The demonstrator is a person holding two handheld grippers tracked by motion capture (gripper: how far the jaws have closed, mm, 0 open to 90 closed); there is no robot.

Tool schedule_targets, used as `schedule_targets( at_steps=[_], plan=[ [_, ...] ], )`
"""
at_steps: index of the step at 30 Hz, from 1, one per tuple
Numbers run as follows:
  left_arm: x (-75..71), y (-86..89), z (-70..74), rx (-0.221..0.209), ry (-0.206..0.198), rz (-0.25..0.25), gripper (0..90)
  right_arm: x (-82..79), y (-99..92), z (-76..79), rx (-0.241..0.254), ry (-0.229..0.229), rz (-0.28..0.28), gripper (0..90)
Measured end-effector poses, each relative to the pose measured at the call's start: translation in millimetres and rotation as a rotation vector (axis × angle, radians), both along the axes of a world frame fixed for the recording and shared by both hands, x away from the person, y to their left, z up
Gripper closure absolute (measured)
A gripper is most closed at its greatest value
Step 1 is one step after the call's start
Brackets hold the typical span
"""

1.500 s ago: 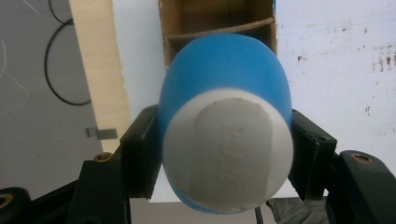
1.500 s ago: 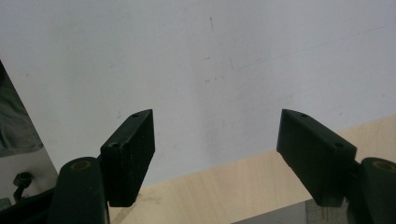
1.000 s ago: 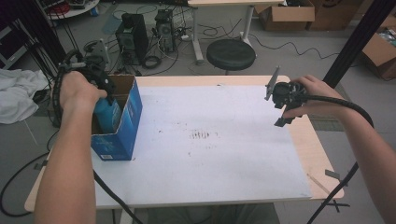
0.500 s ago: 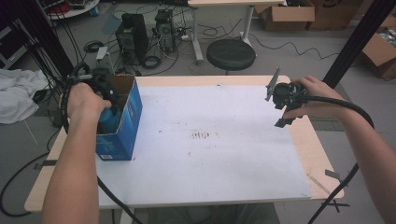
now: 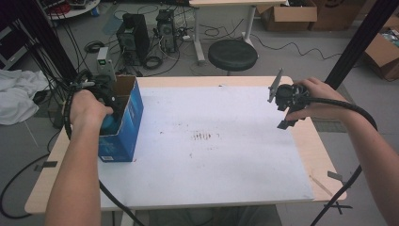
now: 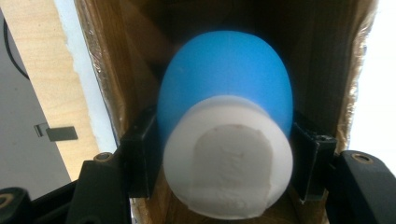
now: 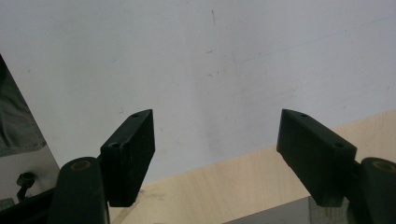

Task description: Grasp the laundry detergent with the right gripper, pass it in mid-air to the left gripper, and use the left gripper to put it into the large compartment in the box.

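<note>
The left claw [image 6: 219, 154] is clenched on one blue bottle [image 6: 226, 93] with a white cap, its long axis running straight out from the claw toward 12 o'clock in the left gripper view, down into the single open blue box [image 5: 123, 120] at 9 o'clock on the surface [image 5: 226, 160]. The right claw [image 7: 217, 154] hangs released and empty at 3 o'clock, well apart. Judged from this, the left hand alone is placed to set the bottle down inside.

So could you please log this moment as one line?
left tongs: shut on bottle, inside box | right tongs: open, empty, over table
</note>
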State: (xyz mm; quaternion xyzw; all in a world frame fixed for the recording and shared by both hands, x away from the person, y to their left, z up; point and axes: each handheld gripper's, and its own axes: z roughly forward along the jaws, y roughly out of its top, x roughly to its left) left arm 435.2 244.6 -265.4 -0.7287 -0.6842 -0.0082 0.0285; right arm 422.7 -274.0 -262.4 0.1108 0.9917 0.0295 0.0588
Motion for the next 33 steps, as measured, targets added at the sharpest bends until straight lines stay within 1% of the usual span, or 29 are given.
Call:
schedule_targets(
  at_steps=[3,5,6,8,10,11,12,16,22,24,27,33],
  plan=[
    [-0.4,0.2,-1.2,-0.002,0.000,0.005,38.7,-0.3,-0.2,-0.8,-0.001,0.004,-0.002,28.0],
    [-0.4,0.4,-1.1,0.001,-0.002,-0.001,38.7,-0.2,-0.5,-1.2,-0.006,0.006,-0.003,28.0],
    [-0.5,0.0,-1.4,0.002,0.001,0.000,38.6,-0.1,-0.9,-2.5,0.002,0.004,-0.002,28.0],
    [-0.6,-0.4,-2.0,0.004,0.000,-0.001,38.6,-0.4,-1.1,-2.9,0.004,0.006,-0.003,28.0],
    [-0.8,-0.5,-2.3,0.005,0.000,-0.002,38.6,-0.7,-1.0,-3.0,-0.005,0.008,-0.002,28.0],
    [-1.0,-0.4,-2.5,0.004,-0.001,-0.001,38.6,-0.5,-1.4,-4.0,0.002,0.008,0.001,28.0],
    [-1.3,-0.4,-2.4,0.004,0.000,0.000,38.6,-1.0,-1.2,-3.8,-0.006,0.008,-0.004,28.0],
    [-2.6,-0.4,-2.9,-0.001,-0.002,0.006,38.5,-1.7,-2.4,-4.8,0.004,0.008,-0.004,28.0],
    [-3.5,-1.2,-2.8,0.006,-0.001,-0.004,38.4,-2.6,-2.8,-4.7,-0.005,0.009,-0.005,28.0],
    [-3.8,-1.5,-2.9,0.006,-0.004,-0.003,38.4,-2.8,-2.9,-5.3,0.002,0.012,-0.003,28.0],
    [-4.1,-1.7,-2.9,0.006,-0.004,-0.004,38.3,-3.1,-2.8,-5.6,-0.010,0.013,-0.007,28.0],
    [-4.5,-2.5,-3.0,0.007,-0.006,-0.002,38.1,-3.7,-3.5,-5.7,-0.008,0.015,-0.008,28.0]
  ],
)
